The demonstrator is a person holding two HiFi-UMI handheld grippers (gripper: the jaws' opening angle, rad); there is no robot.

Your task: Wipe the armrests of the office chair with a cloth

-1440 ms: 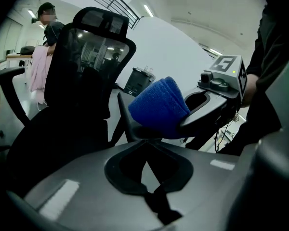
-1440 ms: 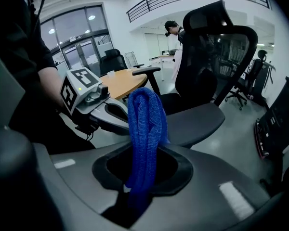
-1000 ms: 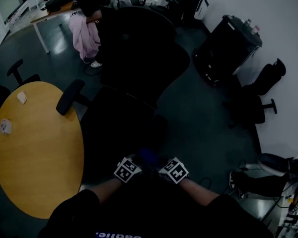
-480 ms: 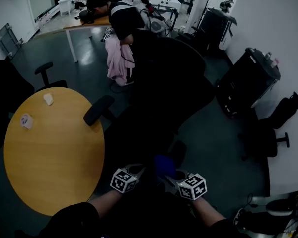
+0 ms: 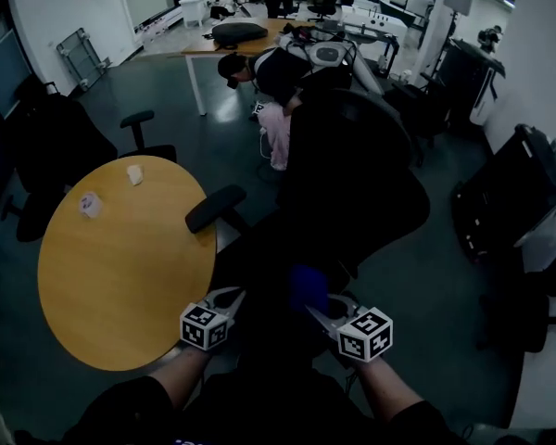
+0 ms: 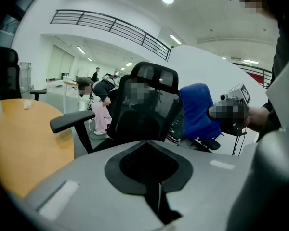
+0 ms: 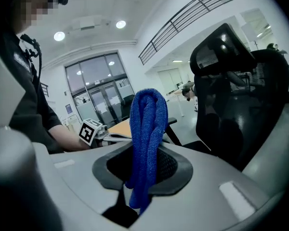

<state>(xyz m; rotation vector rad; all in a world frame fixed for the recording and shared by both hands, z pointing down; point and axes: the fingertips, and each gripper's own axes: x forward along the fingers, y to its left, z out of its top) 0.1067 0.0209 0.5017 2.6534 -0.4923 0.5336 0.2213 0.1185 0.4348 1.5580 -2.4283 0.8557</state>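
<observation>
A black office chair (image 5: 352,184) stands in front of me, its left armrest (image 5: 215,209) jutting toward the round table. The right armrest is lost in the dark. My right gripper (image 5: 320,306) is shut on a blue cloth (image 5: 306,286) over the seat's front edge. In the right gripper view the cloth (image 7: 147,138) hangs folded out of the right gripper (image 7: 143,174), with the chair back (image 7: 241,109) to its right. My left gripper (image 5: 230,297) is beside it, shut and empty. The left gripper view shows the left gripper (image 6: 149,170), the armrest (image 6: 72,121) and the cloth (image 6: 197,112).
A round yellow table (image 5: 120,267) lies to the left with two small white items (image 5: 135,174) on it. A person (image 5: 278,68) bends over behind the chair. Another black chair (image 5: 46,146) stands far left, a black cabinet (image 5: 514,202) at right.
The head view has tilted up, so the chair and table sit lower in the frame. The two grippers have drawn a little apart. The cloth stays clamped in the right one.
</observation>
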